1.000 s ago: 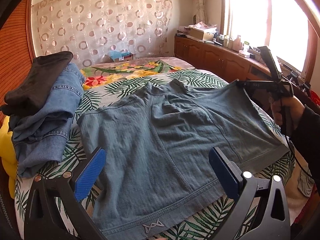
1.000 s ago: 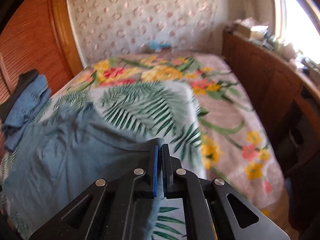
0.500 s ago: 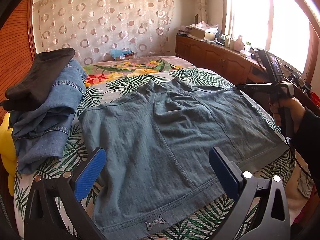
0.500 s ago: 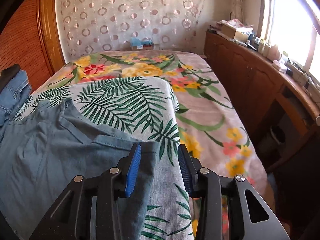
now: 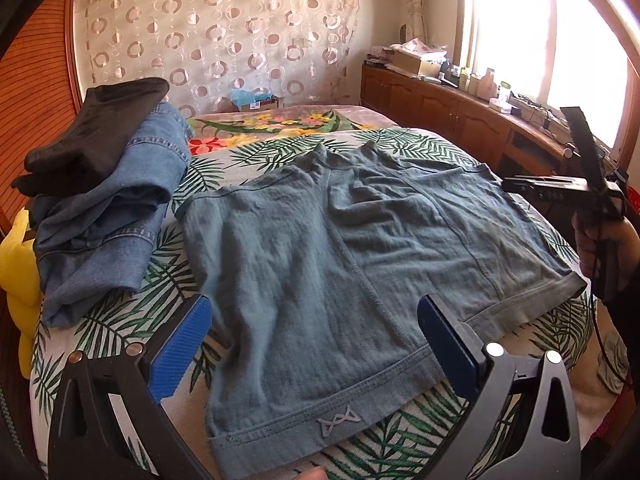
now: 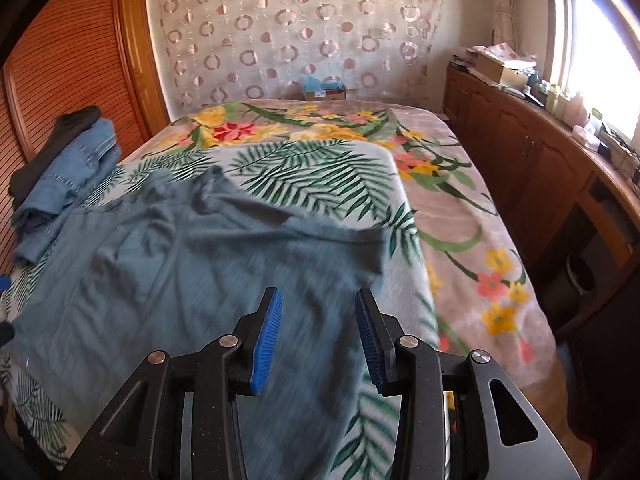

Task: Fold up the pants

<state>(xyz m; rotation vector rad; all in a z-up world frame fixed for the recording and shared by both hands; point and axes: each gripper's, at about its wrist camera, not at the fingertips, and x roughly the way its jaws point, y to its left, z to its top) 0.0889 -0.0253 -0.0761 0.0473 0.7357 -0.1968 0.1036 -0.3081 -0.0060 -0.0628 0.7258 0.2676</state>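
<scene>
Grey-blue short pants [image 5: 340, 260] lie spread flat on the leaf-print bed cover [image 5: 264, 148], waistband nearest the left wrist camera. My left gripper [image 5: 316, 332] hovers wide open over the waistband, nothing between its blue pads. In the right wrist view the same pants [image 6: 180, 272] lie below and ahead. My right gripper [image 6: 319, 332] is open above their right edge and holds nothing. From the left wrist view the right gripper [image 5: 560, 188] hangs beside the far right corner of the pants, held by a hand [image 5: 596, 240].
A stack of folded blue jeans [image 5: 108, 200] with a black garment [image 5: 92, 128] on top sits on the bed's left side. Something yellow [image 5: 16, 272] lies beside the stack. A wooden cabinet [image 6: 520, 152] with clutter runs along the right wall under the window.
The right gripper went from shut on the pants' corner to open and let it go. It then drew back and up, and the corner now lies flat. The left gripper stayed put.
</scene>
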